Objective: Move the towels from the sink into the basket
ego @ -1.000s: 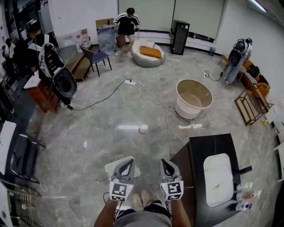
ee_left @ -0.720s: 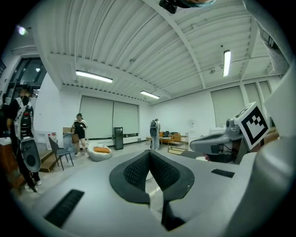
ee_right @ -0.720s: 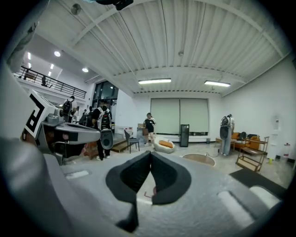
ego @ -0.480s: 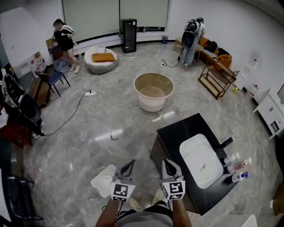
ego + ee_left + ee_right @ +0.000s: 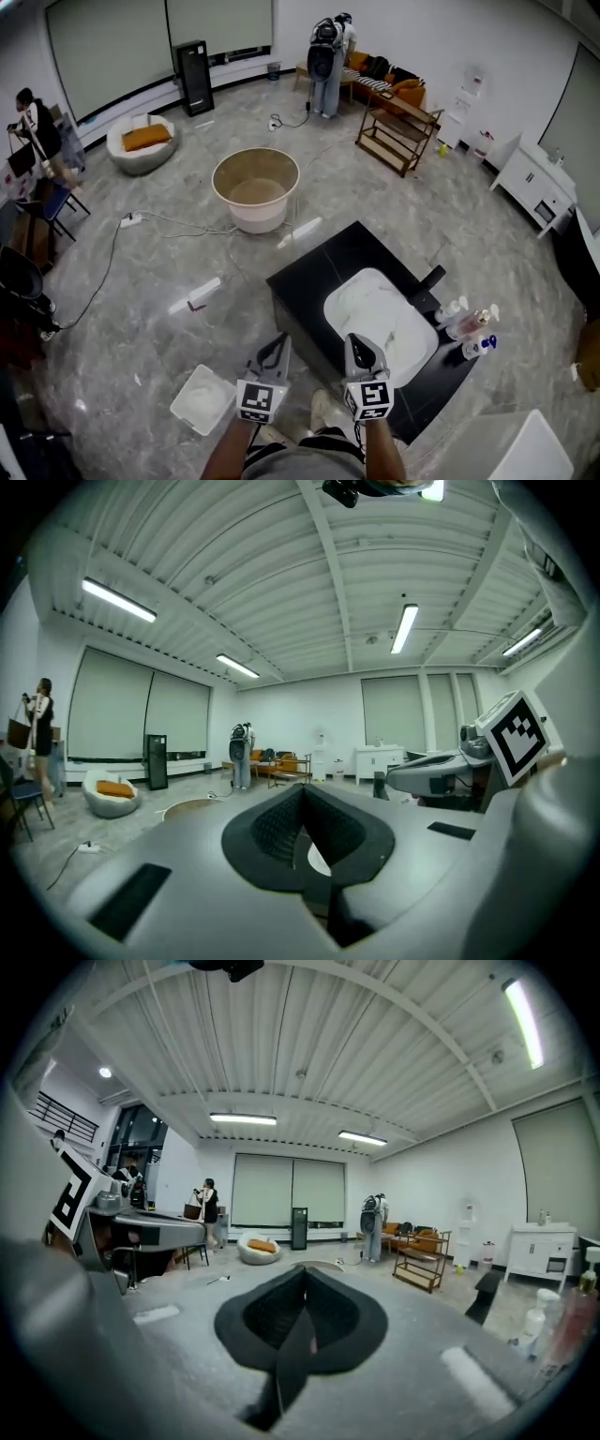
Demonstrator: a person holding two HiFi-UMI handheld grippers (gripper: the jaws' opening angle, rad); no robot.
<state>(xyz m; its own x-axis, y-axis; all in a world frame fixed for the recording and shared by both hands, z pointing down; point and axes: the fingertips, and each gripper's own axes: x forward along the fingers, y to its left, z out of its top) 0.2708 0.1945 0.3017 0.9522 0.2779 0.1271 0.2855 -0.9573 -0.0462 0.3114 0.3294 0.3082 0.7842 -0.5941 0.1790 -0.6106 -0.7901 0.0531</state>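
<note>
In the head view a white sink (image 5: 339, 298) is set in a black vanity top right in front of me. Its inside looks white and rumpled, and I cannot tell separate towels in it. The basket (image 5: 225, 171) is a round beige tub on the floor beyond the vanity, to the left; its rim also shows in the left gripper view (image 5: 187, 807). My left gripper (image 5: 281, 340) (image 5: 302, 789) hovers shut and empty beside the vanity's near left corner. My right gripper (image 5: 352, 340) (image 5: 305, 1271) is shut and empty over the sink's near edge.
A black faucet (image 5: 431, 278) and several bottles (image 5: 472, 330) stand at the sink's right. A white square tray (image 5: 202, 398) lies on the floor at my left, with a cable and power strip (image 5: 129, 219) beyond. A wooden rack (image 5: 398, 127) and a standing person (image 5: 328, 52) are at the back.
The view has swung round: the vanity and sink came from the right edge to straight ahead of both grippers, and the basket shifted left. Both grippers stayed shut side by side.
</note>
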